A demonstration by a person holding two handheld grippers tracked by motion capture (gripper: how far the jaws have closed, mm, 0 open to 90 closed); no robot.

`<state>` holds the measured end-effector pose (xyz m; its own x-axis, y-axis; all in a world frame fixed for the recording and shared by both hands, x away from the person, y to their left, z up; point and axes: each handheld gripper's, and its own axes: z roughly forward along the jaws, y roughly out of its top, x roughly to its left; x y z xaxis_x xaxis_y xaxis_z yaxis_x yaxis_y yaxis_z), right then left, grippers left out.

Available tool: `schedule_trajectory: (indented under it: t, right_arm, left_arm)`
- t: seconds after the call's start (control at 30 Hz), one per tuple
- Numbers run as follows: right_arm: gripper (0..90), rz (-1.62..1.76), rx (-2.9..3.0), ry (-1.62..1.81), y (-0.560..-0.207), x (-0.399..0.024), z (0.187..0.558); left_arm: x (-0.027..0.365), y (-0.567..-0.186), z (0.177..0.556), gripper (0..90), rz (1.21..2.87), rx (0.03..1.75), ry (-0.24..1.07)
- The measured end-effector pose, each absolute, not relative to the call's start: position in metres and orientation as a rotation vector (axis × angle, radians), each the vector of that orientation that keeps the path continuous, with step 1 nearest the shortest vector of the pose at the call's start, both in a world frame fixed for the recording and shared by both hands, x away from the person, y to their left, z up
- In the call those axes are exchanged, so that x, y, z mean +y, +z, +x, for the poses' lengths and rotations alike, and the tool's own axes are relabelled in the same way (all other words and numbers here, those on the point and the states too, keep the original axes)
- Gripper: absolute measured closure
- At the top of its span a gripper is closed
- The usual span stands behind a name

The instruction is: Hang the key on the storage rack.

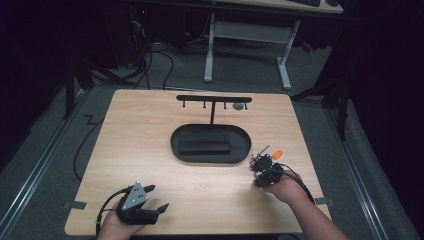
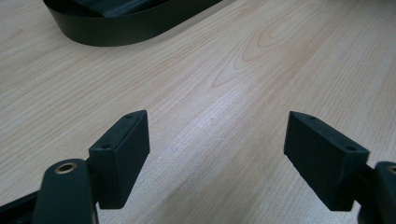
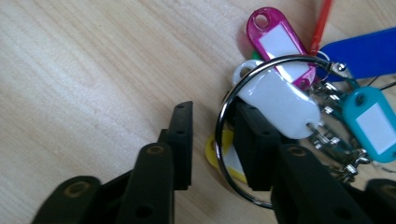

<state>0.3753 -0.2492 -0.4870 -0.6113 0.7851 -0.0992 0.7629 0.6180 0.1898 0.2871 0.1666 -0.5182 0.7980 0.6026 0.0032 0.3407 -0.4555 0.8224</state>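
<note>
Reaching down just right of the black oval tray [image 1: 182, 147], the right gripper [image 3: 212, 140] has one jaw poked through the big metal key ring with coloured plastic tags [image 3: 243, 93]. Nothing is pinched yet. Tags run off-frame. The left gripper [image 2: 217, 154] sits near-left of the tray, gaping, with bare wooden table [image 2: 243, 70] all around.
</note>
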Motion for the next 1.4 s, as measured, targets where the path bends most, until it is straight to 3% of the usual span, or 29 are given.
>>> schedule_trajectory:
  t: [0.27,0.3,0.4,0.57,1.4]
  right_arm:
    - [76.7,1.261,2.661,0.093,-0.487,-0.243,0.383]
    - [83.5,1.26,2.659,0.083,-0.487,-0.243,0.383]
    - [86.8,1.244,2.661,0.087,-0.487,-0.242,0.383]
    - [87.0,1.216,2.682,0.071,-0.483,-0.241,0.38]
    - [87.9,1.075,2.716,0.122,-0.383,-0.26,0.357]
  left_arm:
    - [0.168,-0.517,0.287,23.3,2.085,0.689,0.369]
    - [0.168,-0.517,0.287,23.3,2.084,0.688,0.37]
    - [0.167,-0.517,0.287,23.3,2.084,0.675,0.37]
    - [0.167,-0.517,0.286,23.3,2.086,0.667,0.37]
    - [0.166,-0.517,0.285,23.2,2.071,0.66,0.368]
